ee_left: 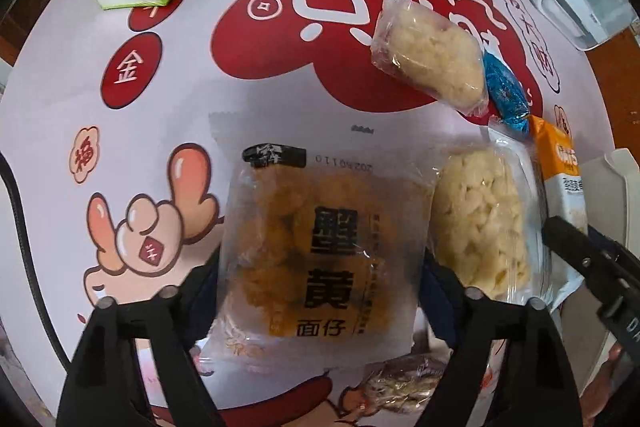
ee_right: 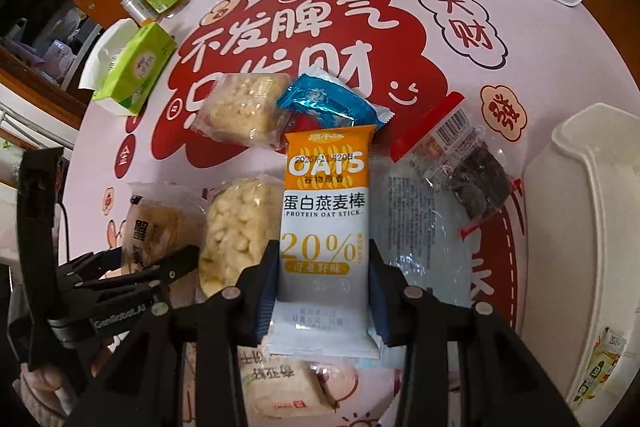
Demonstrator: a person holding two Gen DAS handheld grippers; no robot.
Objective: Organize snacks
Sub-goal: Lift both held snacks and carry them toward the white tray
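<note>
Pink and red, the tablecloth [ee_right: 460, 39] is covered with big cartoon words, and snacks lie all over it. Both tools seem to be picking up a snack at once.

The right gripper [ee_right: 324, 279] has its two fingers pressed on the sides of the oat stick packet [ee_right: 325, 211], pinching it low down. The packet points away toward the far side. To do this well, I think the squeeze should stay soft, so the bar does not break, and the lift should go straight up. The white tray [ee_right: 576, 195] waits on the right, so that looks like the place to drop it.

The left gripper [ee_left: 320, 291] has its fingers on both sides of the crab-yolk noodle snack [ee_left: 320, 251]. They sit close to the bag edges, but I cannot tell if they are squeezing yet.

Things are crowded. A puffed rice cake [ee_right: 236, 231] lies just left of the oat stick, and a clear flat packet [ee_right: 424, 227] lies just right, so they may get dragged. Another rice cake [ee_right: 244, 111] and a blue wrapped snack [ee_right: 324, 103] lie farther off. A dark snack bag with a red top [ee_right: 460, 163] sits near the tray. A green tissue pack [ee_right: 132, 75] is far left.
</note>
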